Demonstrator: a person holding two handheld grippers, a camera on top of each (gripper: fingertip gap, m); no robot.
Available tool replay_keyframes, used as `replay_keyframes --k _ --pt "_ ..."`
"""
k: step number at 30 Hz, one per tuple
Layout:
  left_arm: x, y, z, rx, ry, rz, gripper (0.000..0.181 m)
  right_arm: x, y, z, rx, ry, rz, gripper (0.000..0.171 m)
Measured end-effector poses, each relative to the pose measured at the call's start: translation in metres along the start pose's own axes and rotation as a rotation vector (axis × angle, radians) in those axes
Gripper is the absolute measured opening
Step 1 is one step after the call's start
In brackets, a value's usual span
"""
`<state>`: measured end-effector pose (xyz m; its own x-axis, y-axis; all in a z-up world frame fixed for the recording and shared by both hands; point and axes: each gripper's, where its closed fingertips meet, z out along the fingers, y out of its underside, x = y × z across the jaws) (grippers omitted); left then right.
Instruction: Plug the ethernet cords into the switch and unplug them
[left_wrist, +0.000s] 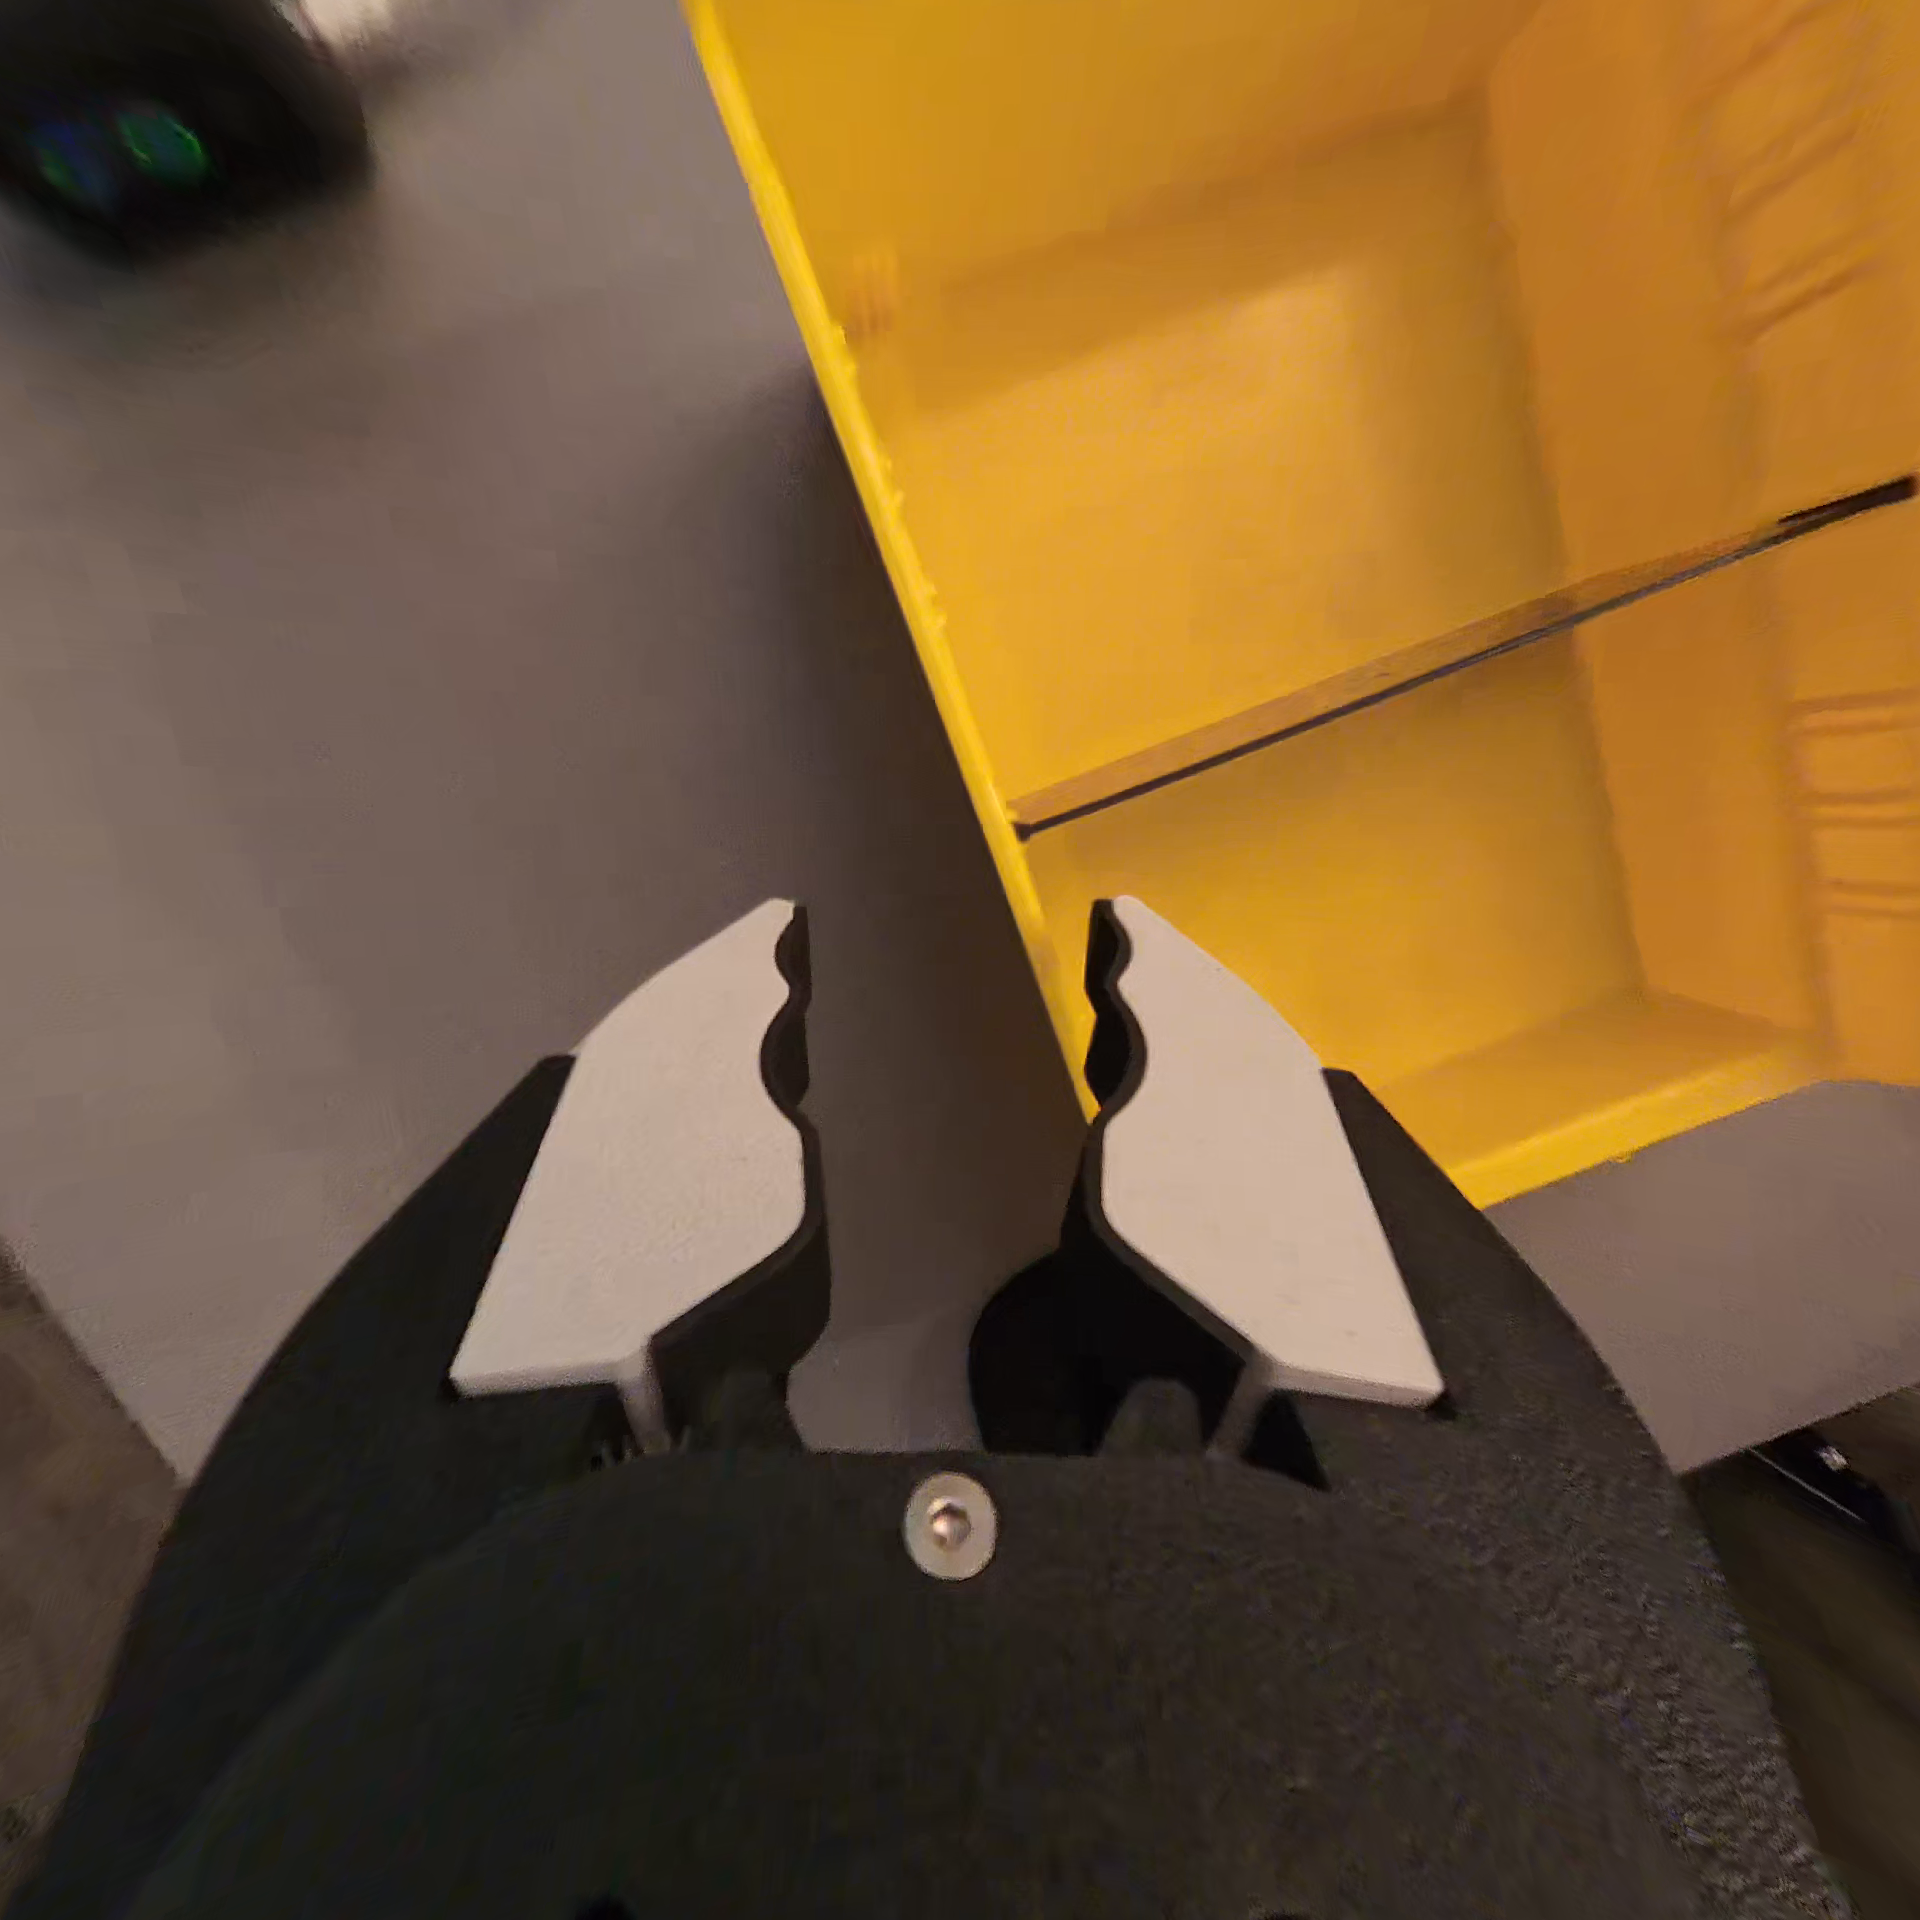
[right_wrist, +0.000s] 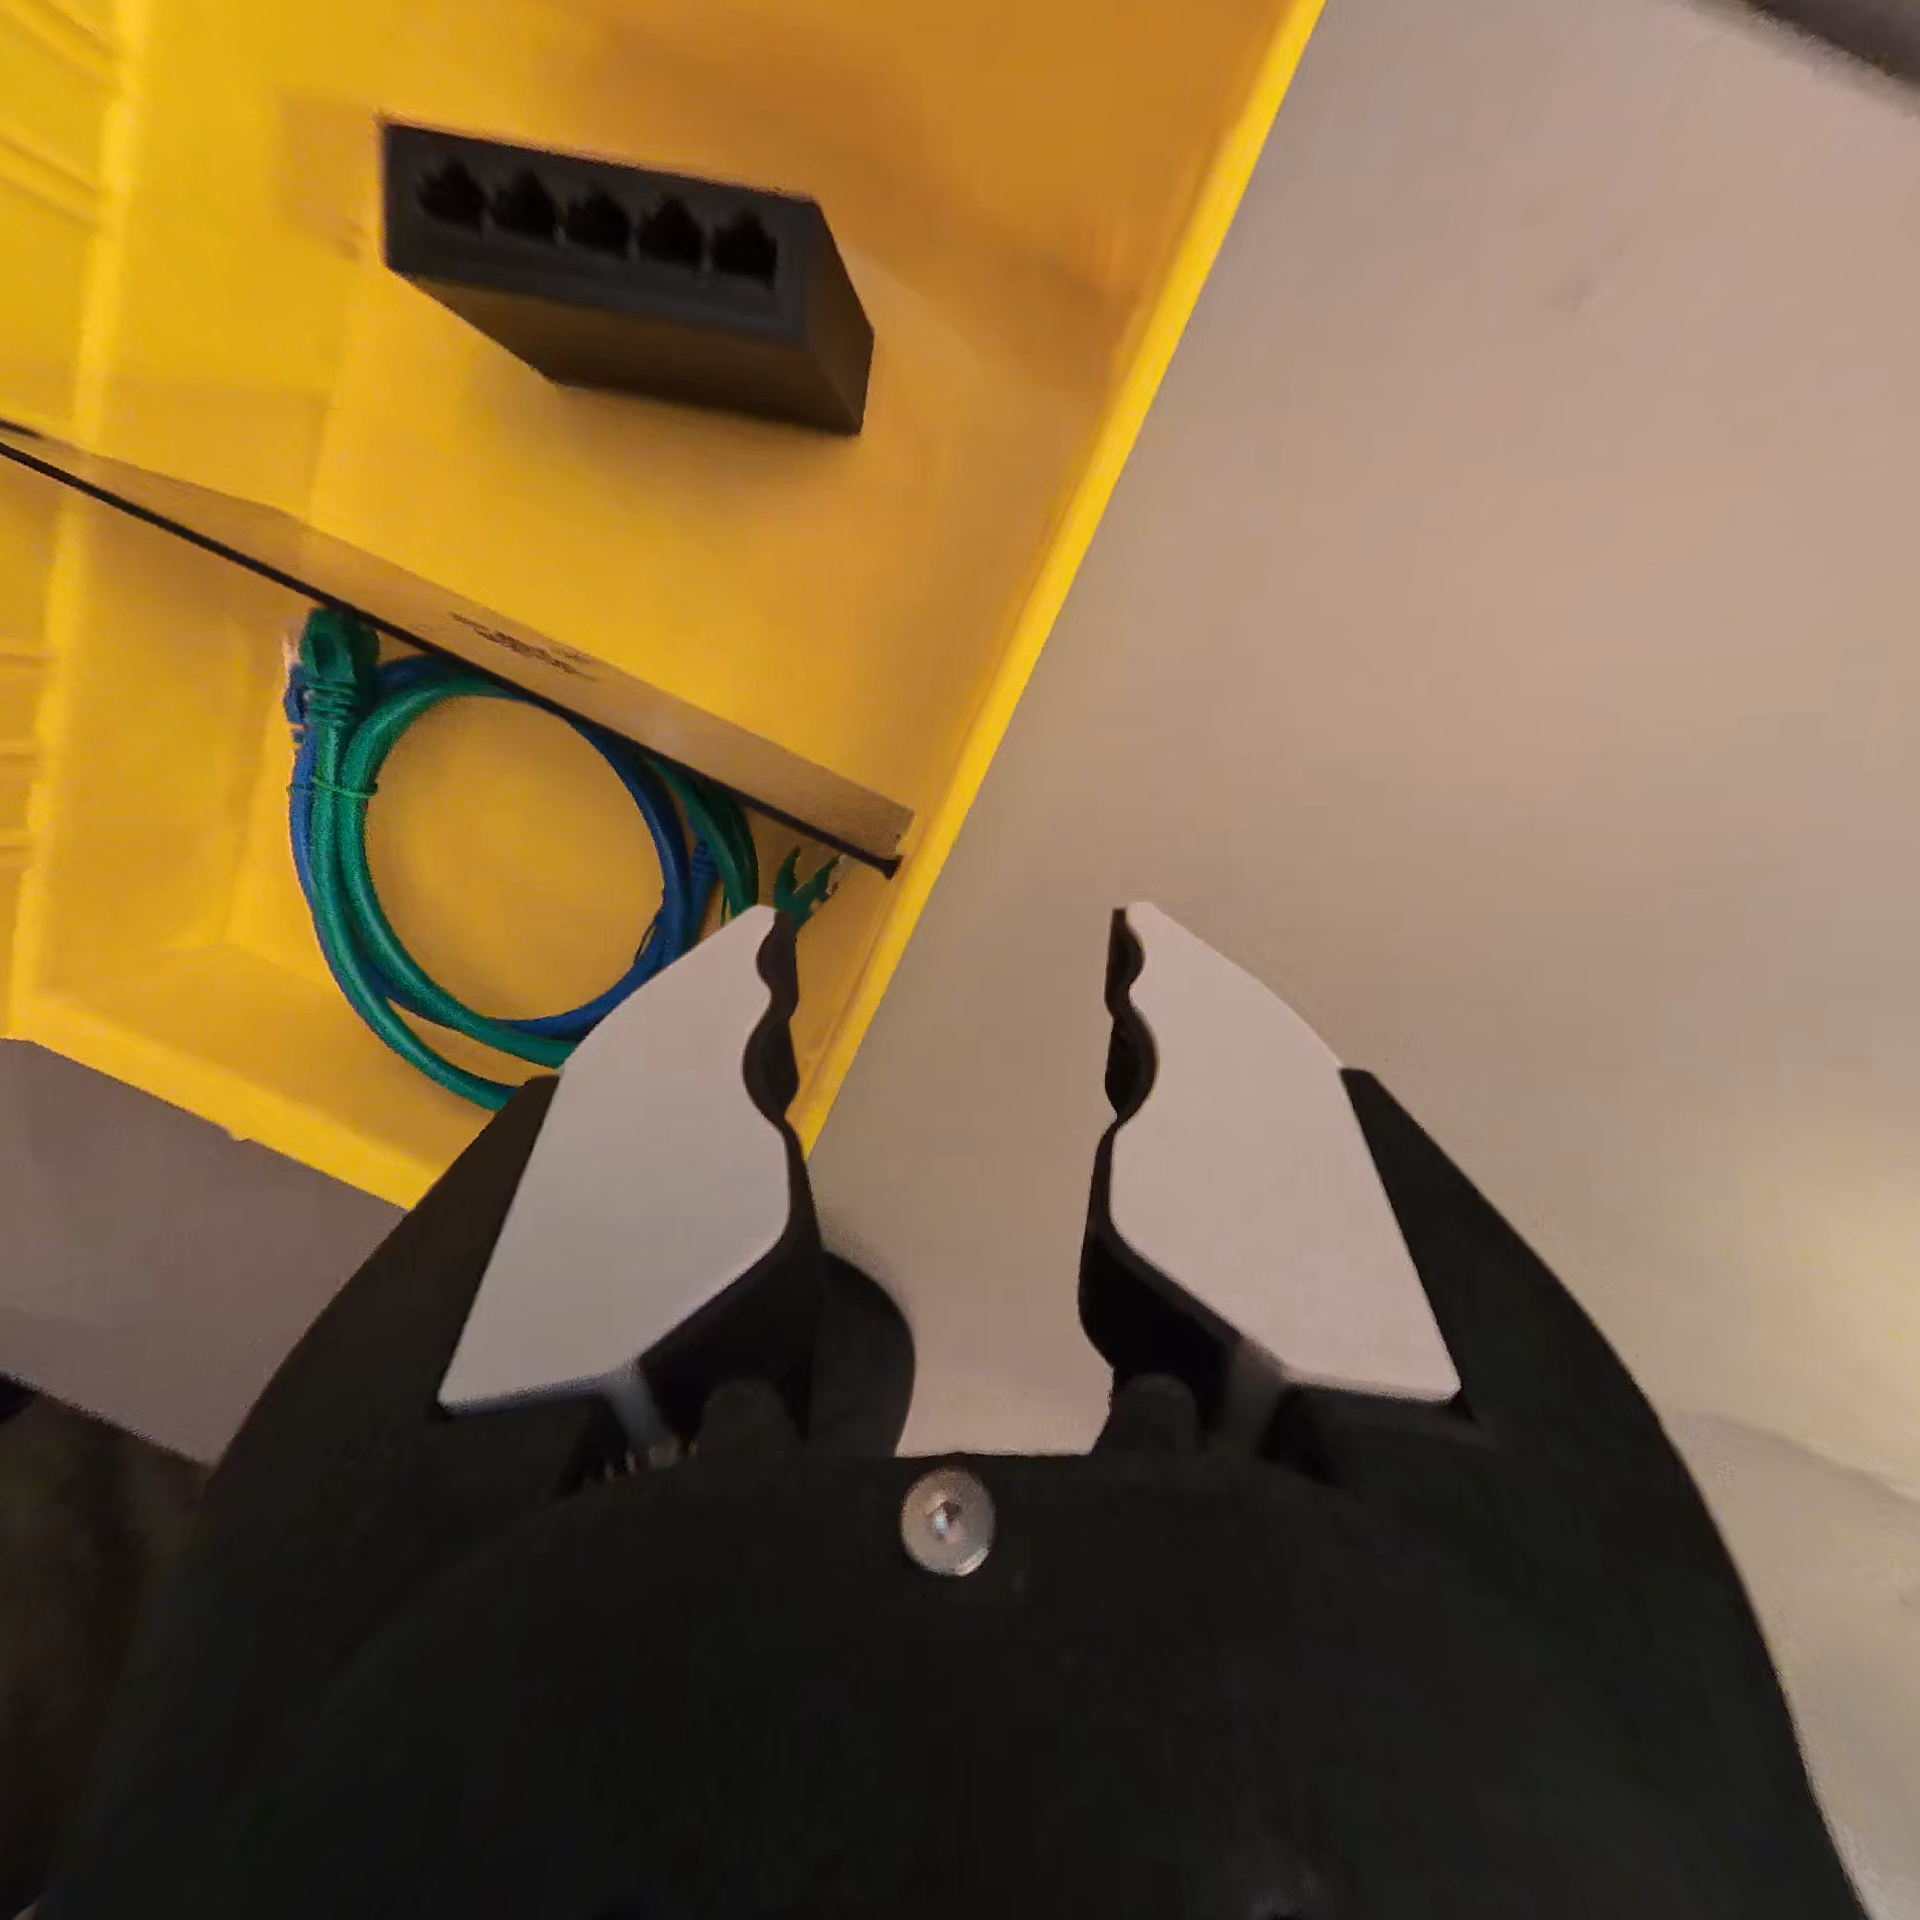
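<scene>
Ethernet cords (right_wrist: 436, 862), one green and one blue, lie coiled in the near compartment of the yellow tray (right_wrist: 1049, 665), just beyond my right gripper (right_wrist: 951, 920), whose fingers are spread apart and hold nothing. A thin divider (right_wrist: 582, 686) separates that compartment from the far one, where the black switch (right_wrist: 623, 275) sits with its five ports unoccupied. My left gripper (left_wrist: 945, 914) is likewise spread and empty, positioned over the grey table (left_wrist: 416, 623) beside the tray's opposite rim.

One switch (right_wrist: 623, 275) with five ports sits in the yellow bin (right_wrist: 935, 582). Below its divider (right_wrist: 468, 644) lie two cords: one green (right_wrist: 358, 894), one blue (right_wrist: 665, 821).
</scene>
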<state>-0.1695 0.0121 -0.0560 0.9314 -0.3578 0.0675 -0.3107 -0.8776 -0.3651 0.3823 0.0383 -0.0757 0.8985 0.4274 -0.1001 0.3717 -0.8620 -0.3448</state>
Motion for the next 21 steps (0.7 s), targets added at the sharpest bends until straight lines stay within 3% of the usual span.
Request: replay_keyframes --k 4,8,21 --pt "0.004 0.001 0.020 -0.042 0.091 -0.034 0.047 -0.005 0.013 0.023 -0.134 -0.040 0.068 0.052" --pt "0.003 0.005 0.029 -0.082 0.115 -0.061 0.042 -0.020 0.017 0.036 -0.204 -0.128 0.092 0.022" --pt "0.020 0.013 0.031 -0.160 0.131 -0.026 0.022 -0.020 0.014 0.044 -0.245 -0.044 0.052 0.017"
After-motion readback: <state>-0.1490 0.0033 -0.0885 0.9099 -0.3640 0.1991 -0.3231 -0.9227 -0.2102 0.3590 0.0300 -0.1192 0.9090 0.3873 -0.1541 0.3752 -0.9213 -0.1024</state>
